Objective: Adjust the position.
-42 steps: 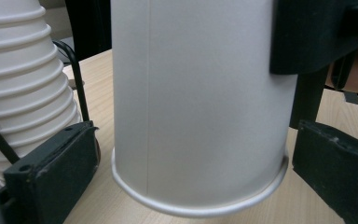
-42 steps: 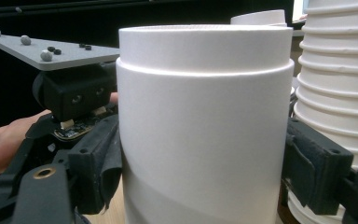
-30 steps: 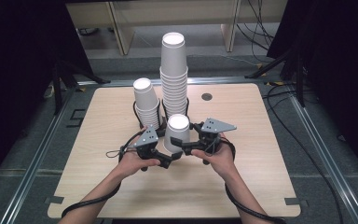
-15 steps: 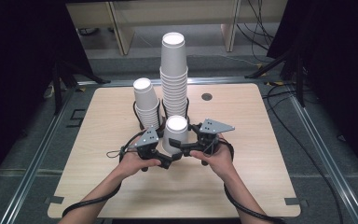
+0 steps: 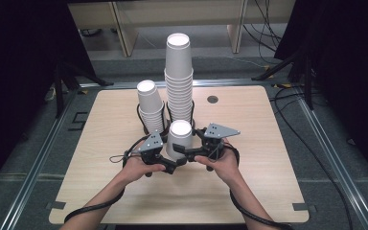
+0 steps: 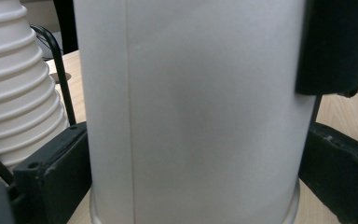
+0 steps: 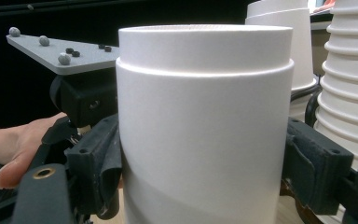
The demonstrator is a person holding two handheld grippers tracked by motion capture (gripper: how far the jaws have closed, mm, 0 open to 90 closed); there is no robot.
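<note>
A single white paper cup (image 5: 180,138) stands upside down on the light wooden surface (image 5: 100,143), about midway between its left and right edges and nearer the near edge than the far one. Both grippers meet at it. The left gripper (image 5: 168,165) comes in from the cup's left, and its fingers (image 6: 51,182) sit on either side of the cup's lower wall; they have just been closing in with the cup between them, and seem to touch its sides, though a firm squeeze cannot be told. The right gripper (image 5: 184,152) comes in from the right, its fingers (image 7: 95,163) set against both sides of the cup at about mid height, gripping it.

Just behind the cup, toward the far edge, rises a tall stack of white paper cups (image 5: 178,79), also upside down. A shorter stack of white paper cups (image 5: 150,106) stands just to its left. Black cables (image 5: 141,122) curl around the foot of both stacks.
</note>
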